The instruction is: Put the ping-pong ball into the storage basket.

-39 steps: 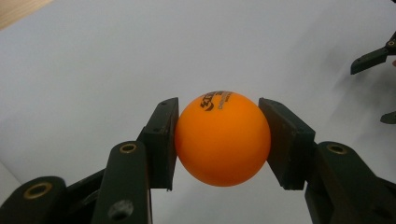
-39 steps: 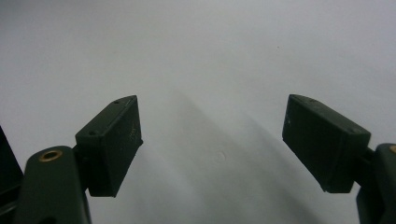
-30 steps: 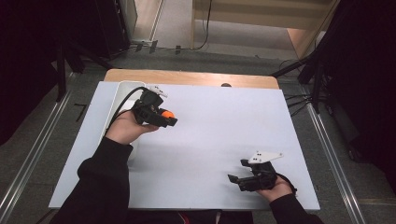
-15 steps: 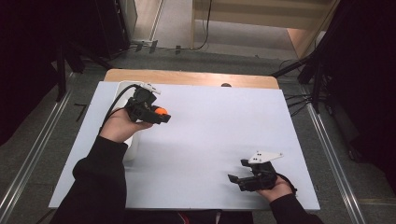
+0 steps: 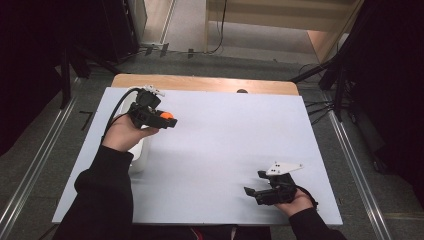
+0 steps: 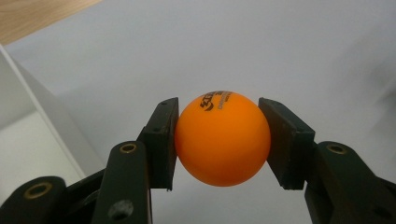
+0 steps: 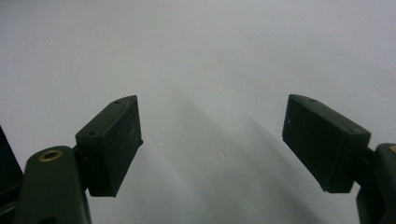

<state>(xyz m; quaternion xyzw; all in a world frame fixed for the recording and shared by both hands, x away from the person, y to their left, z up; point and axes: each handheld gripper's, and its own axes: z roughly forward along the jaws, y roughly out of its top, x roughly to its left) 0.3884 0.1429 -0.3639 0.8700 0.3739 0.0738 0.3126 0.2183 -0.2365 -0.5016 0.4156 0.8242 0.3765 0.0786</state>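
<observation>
An orange table-tennis ball (image 6: 222,138) with dark print sits squeezed between both pads of my left gripper (image 6: 219,140). From above, that gripper (image 5: 169,120) hovers over the far left of the white table top (image 5: 225,135), the ball (image 5: 166,115) showing at its tip. My right gripper (image 5: 250,192) rests low near the front right of the table, pointing left. In its own view the right gripper (image 7: 212,144) stands open, with bare white surface between the jaws.
A white box-like container (image 5: 139,155) stands at the left edge of the table under my left hand; its wall (image 6: 42,121) shows at the left of the left gripper view. A wooden strip (image 5: 200,84) runs along the far edge.
My left hand has carried the ball a little away from me and to the left. The right hand has stayed put.
</observation>
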